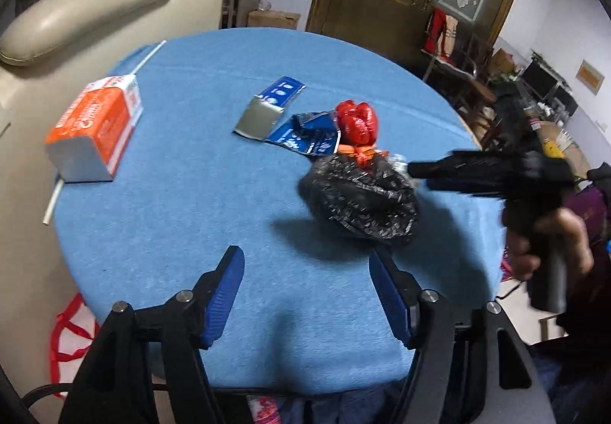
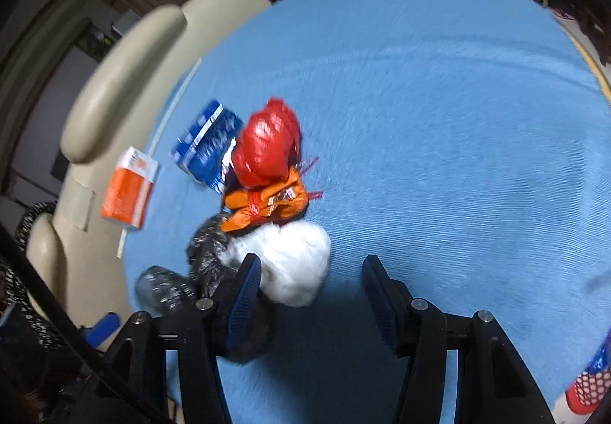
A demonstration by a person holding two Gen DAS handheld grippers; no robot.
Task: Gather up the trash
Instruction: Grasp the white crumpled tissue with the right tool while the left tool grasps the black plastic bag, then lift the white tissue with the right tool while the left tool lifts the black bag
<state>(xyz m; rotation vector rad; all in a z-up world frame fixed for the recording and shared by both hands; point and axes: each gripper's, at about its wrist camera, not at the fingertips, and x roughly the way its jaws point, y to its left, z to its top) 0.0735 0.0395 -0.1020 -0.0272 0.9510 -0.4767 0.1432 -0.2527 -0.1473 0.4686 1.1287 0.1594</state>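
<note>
Trash pile (image 2: 267, 172) lying mid-table (image 1: 183, 195): black bag (image 1: 359, 202) hiding white bag (image 2: 294, 267), red wrapper (image 1: 357, 122) half covered. Carton (image 1: 95, 130) sitting apart at the edge. Left gripper (image 1: 305, 294) and right gripper (image 2: 311, 294) both hanging released, grasping nothing; right view blurring.

Right hand-held gripper (image 2: 311, 294) agape above blue table (image 2: 439, 118); white bag (image 2: 294, 263) beside left finger.

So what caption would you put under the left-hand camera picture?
Open blue fingers hover above a round blue table strewn with trash: orange carton, blue wrappers, crumpled black bag.
</note>
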